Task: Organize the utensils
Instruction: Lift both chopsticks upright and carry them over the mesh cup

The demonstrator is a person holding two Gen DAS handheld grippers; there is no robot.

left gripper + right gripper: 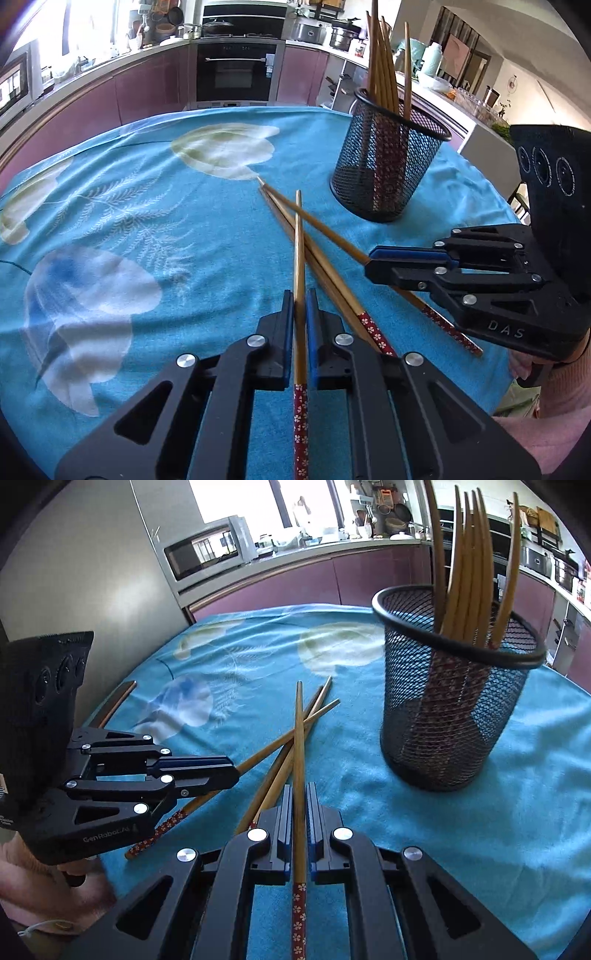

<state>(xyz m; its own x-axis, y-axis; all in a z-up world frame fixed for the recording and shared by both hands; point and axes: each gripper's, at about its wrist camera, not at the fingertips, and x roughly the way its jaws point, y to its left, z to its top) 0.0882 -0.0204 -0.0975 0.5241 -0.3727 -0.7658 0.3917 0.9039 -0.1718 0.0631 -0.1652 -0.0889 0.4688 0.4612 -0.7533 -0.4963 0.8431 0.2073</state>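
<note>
My left gripper is shut on a bamboo chopstick with a red flowered handle, which points away over the blue cloth. From the right, my right gripper is shut on a second chopstick that crosses under the first. In the right wrist view the right gripper clamps its chopstick, and the left gripper clamps another chopstick. Two loose chopsticks lie crossed beneath them. A black mesh cup, standing far right, holds several upright chopsticks.
A blue flowered tablecloth covers the table, whose edges fall away at the far side and right. A chair back stands at the table's left edge. Purple kitchen cabinets, an oven and a microwave lie beyond. A pink-sleeved hand holds the right gripper.
</note>
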